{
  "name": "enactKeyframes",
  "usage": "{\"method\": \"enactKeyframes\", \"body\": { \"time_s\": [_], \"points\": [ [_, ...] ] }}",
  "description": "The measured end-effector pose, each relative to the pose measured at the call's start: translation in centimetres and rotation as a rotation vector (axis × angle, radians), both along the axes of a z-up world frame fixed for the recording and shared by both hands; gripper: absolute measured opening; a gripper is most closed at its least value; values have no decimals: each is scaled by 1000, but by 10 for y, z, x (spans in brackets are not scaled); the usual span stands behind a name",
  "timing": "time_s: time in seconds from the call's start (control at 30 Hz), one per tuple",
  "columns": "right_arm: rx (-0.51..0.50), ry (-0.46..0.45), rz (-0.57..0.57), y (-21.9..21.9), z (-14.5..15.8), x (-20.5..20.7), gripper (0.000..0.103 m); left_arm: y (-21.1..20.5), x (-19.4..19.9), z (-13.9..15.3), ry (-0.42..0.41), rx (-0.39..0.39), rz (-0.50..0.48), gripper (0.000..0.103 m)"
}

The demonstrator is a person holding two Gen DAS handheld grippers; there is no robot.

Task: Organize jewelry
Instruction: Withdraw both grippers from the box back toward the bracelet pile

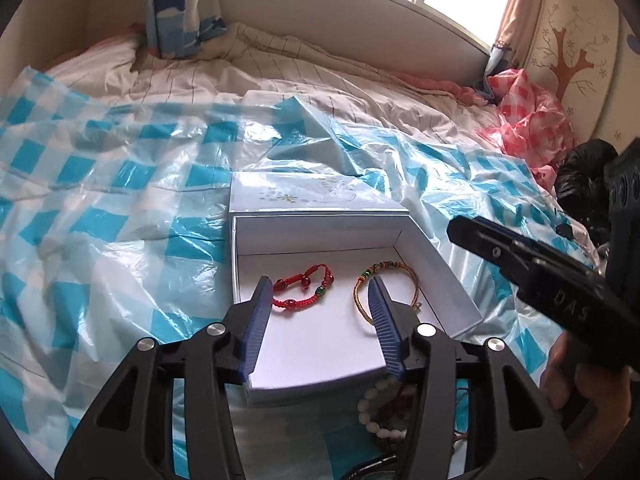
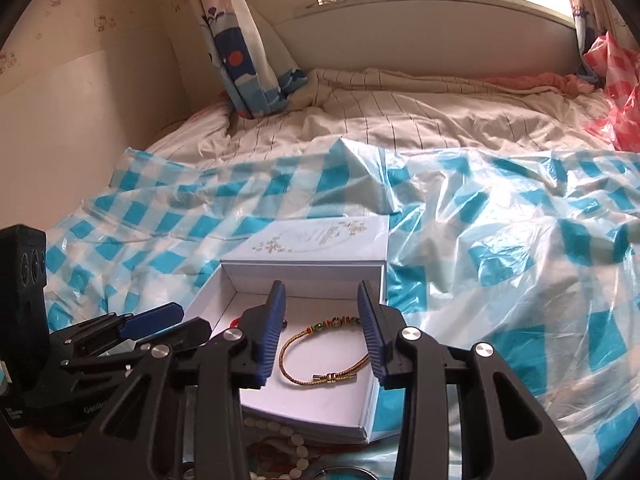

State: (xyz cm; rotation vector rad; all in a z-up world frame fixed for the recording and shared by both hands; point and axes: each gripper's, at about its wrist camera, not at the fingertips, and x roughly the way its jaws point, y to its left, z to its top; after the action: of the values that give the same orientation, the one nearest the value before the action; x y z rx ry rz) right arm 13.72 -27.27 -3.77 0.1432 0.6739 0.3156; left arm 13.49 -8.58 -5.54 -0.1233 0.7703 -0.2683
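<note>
An open white jewelry box [image 1: 320, 236] [image 2: 224, 300] lies on the bed, its lid [image 1: 304, 192] [image 2: 320, 238] flat behind it. A red beaded bracelet [image 1: 306, 288] lies inside at left, mostly hidden in the right wrist view. A gold cord bracelet [image 1: 400, 280] [image 2: 320, 354] lies inside at right. My left gripper [image 1: 318, 292] is open and empty over the box's front. My right gripper [image 2: 322, 292] is open and empty over the gold bracelet. White bead bracelets [image 1: 370, 408] [image 2: 280, 432] lie in front of the box.
A blue-and-white checked plastic sheet [image 1: 100, 200] [image 2: 500, 240] covers the striped bedding. A pink checked plastic bag [image 1: 528, 120] [image 2: 616, 92] lies at the far right. A curtain [image 2: 248, 48] hangs behind. The right gripper's body [image 1: 552, 280] crosses the left view.
</note>
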Motion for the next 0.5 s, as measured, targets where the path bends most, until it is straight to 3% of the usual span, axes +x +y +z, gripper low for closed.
{"method": "enactKeyframes", "body": {
  "time_s": [0.2,0.5],
  "points": [
    [-2,-4,11,2,2,-3,38,-8,-16,6,-28,69,-23,49],
    [-19,-6,25,9,1,-6,38,-5,-23,12,-54,106,-15,53]
  ]
}}
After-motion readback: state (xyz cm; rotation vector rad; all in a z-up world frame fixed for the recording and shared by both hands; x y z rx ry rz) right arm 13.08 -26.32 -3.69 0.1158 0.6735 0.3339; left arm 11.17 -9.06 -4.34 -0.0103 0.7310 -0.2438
